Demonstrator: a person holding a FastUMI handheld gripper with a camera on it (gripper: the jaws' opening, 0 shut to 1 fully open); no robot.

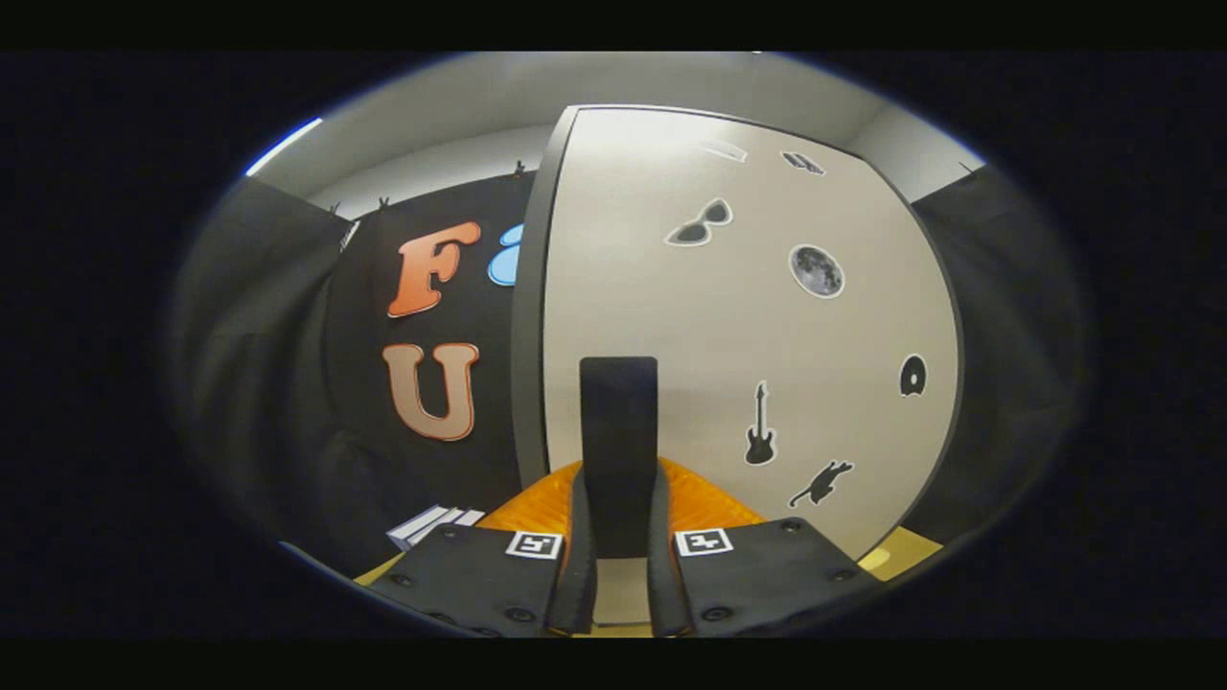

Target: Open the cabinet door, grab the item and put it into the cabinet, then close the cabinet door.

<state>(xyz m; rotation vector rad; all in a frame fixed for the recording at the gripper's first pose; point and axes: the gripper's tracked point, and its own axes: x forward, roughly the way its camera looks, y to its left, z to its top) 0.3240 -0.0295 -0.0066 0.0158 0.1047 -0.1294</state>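
The white cabinet door (729,316), dotted with small dark stickers, stands upright right in front of me. Its black vertical handle (619,431) rises from between my fingers. My gripper (619,517) is shut on the lower part of the handle, one finger (579,537) against its left side and the other against its right. The door's dark left edge (529,316) shows as a narrow strip; I cannot tell whether the door is ajar. A white ridged object (433,525) lies low to the left of my fingers, partly hidden.
The yellow tabletop (906,554) shows below the door's right corner. Black booth cloth (288,383) hangs to the left and right of the cabinet. A pale wall and ceiling rise above it.
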